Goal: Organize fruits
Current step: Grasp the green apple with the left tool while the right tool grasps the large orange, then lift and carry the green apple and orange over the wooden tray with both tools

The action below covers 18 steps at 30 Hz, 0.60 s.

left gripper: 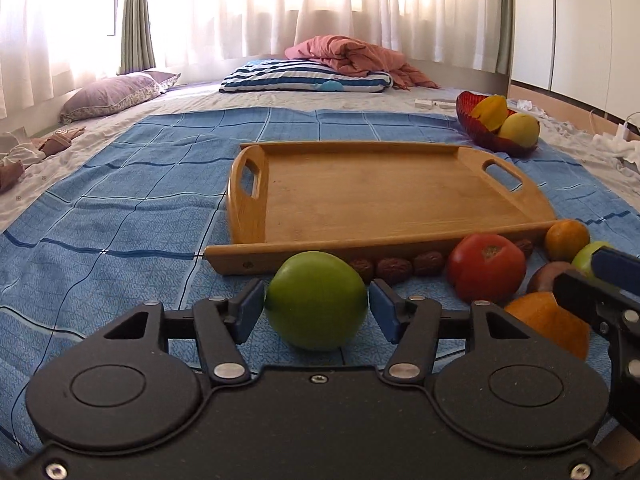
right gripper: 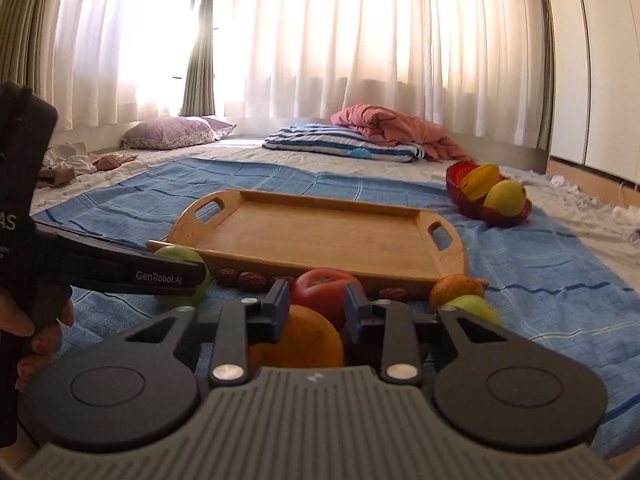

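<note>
Got my left hand-held gripper (left gripper: 316, 306) straddling the green apple (left gripper: 316, 300) on the bed, pads right beside it but not squeezing yet. Right hand-held gripper (right gripper: 316, 304) is partly open over the orange (right gripper: 298, 338), no grip that I can see. Fruit's lined up along the empty tray (left gripper: 372, 200) so each lift is short

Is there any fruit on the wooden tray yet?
No, the wooden tray is bare; the green apple sits on the blue cloth in front of it.
</note>
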### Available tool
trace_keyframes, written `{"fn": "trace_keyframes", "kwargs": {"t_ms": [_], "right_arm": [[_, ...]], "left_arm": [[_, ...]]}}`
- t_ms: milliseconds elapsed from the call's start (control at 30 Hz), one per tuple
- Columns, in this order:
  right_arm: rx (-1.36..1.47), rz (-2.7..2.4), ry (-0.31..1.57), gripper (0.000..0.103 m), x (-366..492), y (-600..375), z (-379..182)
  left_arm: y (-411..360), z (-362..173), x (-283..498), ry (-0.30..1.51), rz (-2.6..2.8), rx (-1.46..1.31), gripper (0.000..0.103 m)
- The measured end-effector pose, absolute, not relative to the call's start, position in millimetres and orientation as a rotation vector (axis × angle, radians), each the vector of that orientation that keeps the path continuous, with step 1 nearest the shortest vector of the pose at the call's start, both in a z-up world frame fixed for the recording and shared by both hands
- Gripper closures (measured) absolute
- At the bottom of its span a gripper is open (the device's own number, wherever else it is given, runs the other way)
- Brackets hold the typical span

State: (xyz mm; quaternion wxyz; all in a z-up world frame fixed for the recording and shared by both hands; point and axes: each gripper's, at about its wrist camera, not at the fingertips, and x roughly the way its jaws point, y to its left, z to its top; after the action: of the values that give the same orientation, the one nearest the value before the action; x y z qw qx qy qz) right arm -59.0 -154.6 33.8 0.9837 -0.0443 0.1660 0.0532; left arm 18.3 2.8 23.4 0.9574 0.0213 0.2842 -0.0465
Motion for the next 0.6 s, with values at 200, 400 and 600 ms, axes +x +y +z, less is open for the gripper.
{"fn": "trace_keyframes", "kwargs": {"t_ms": [200,400,600], "right_arm": [[-0.115,0.153,0.384,0.033,-58.4,-147.7,27.6],[-0.193,0.146,0.399,0.025,-58.2,-136.3,14.4],[-0.257,0.119,0.416,0.023,-48.9,-128.8,1.8]], "left_arm": [[1.7,11.6,30.5,0.596,-0.088,0.056,0.046],[6.1,8.8,38.6,0.600,-0.097,0.037,0.046],[4.9,13.4,33.8,0.599,-0.102,0.044,0.047]]}}
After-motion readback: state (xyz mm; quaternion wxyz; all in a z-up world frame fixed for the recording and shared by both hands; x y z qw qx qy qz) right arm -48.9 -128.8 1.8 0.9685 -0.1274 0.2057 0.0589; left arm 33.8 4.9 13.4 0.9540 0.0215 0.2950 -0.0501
